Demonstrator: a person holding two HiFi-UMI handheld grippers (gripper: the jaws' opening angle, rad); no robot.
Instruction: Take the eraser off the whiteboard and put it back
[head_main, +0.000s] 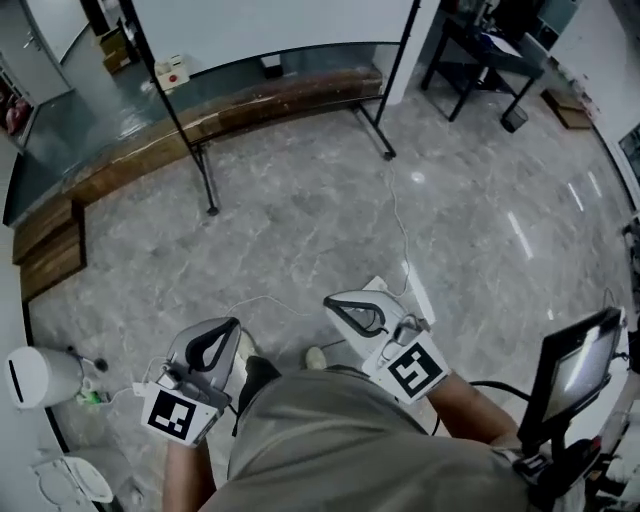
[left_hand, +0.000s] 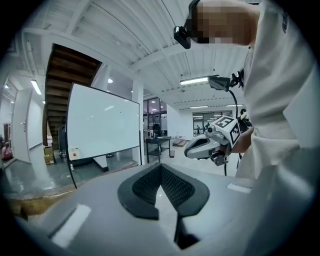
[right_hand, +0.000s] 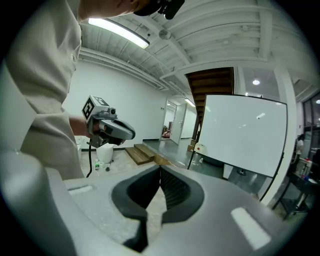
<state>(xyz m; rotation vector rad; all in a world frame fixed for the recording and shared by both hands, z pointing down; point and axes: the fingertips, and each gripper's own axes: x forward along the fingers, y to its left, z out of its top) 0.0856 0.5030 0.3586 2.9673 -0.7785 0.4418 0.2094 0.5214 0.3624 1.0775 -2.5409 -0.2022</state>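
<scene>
Bright, even indoor light from a ceiling tube light (right_hand: 120, 34) up left of the whiteboard (right_hand: 245, 135). Streaky glare on the marble floor (head_main: 520, 235) right of it. Heavy fisheye, dark corners, close stuff blurry.

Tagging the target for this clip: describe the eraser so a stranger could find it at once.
Look for the big whiteboard on a black stand facing the person. At its lower left corner sits the eraser, a small white block. Its red dot sets it apart from the bare white board.
</scene>
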